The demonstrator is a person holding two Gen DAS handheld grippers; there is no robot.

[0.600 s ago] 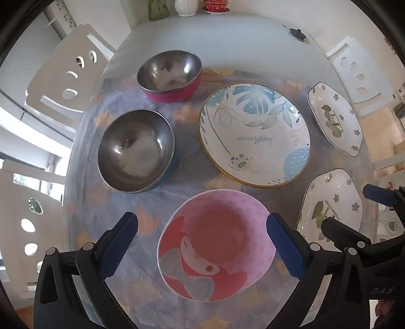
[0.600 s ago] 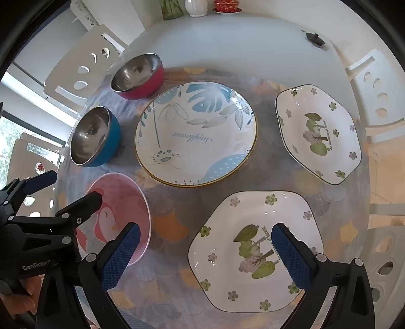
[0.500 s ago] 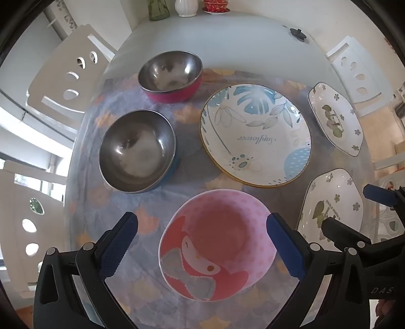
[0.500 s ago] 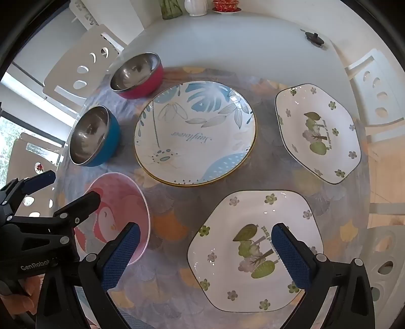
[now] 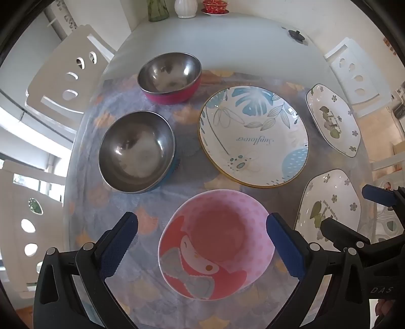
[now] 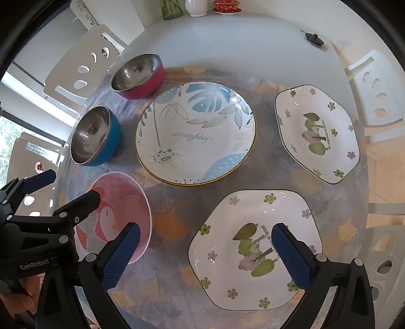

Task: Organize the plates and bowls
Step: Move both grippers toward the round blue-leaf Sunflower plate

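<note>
My left gripper is open above a pink cartoon bowl, which also shows in the right wrist view. Beyond it stand a blue steel bowl and a red steel bowl. A large round leaf-pattern plate lies in the middle. My right gripper is open above the near hexagonal flower plate. A second hexagonal plate lies farther right.
A patterned cloth covers the near half of the round table. White chairs stand around it. A green vase, a white jar and a red dish stand at the far edge. A small black lid lies far right.
Both grippers have drifted very slightly; the dishes have not moved and both stay open.
</note>
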